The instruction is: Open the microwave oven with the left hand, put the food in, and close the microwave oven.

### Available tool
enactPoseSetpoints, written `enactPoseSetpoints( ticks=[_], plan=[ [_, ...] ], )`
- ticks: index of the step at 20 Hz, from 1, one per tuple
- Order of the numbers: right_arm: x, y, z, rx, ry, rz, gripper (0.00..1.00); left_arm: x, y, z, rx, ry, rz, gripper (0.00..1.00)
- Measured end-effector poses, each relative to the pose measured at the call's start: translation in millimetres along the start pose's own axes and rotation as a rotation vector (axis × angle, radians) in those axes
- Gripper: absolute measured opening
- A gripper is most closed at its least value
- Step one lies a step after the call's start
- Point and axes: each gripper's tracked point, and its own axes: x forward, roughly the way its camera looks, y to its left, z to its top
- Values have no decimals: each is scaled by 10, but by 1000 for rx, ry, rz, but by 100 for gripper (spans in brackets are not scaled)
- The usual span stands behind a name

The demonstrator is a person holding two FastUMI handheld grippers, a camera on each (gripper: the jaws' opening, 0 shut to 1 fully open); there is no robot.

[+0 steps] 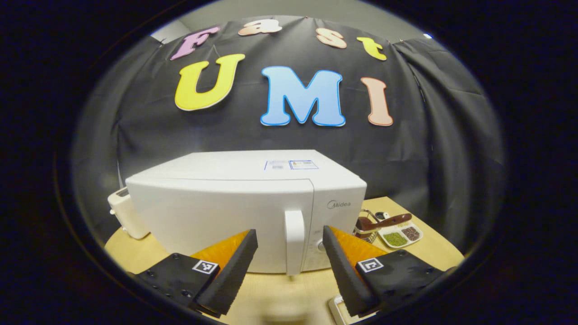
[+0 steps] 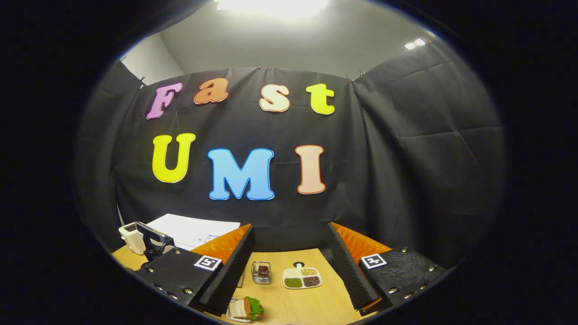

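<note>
1. Pale wooden table under black cloth backs both views.
2. Left gripper has its ridged fingers spread apart, with nothing between them; straight ahead stands the boxy white microwave oven, door closed, its smooth vertical handle framed by the gap.
3. Beyond its right finger sit a wire basket and a compartment dish; a white toaster stands far left.
4. Right gripper also gapes wide and empty; the sandwich lies by its left finger.

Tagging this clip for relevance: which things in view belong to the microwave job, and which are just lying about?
Belongs to the job:
microwave, door shut
door handle
sandwich
left gripper

Lying about:
toaster
divided dish
wire basket
</note>
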Motion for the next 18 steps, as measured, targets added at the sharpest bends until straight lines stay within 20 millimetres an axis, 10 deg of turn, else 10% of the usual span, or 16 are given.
enactPoseSetpoints(
  ticks=[5, 13, 18],
  plan=[
    [32, -101, -42, -8, 14, -36, 96, 197, -19, -214, 14, 48, 8, 90],
    [93, 77, -20, -8, 8, -2, 96, 210, -40, -334, 43, 83, 17, 34],
    [68, 72, -53, -3, 13, 2, 96, 199, -43, -343, 47, 84, 8, 28]
  ],
)
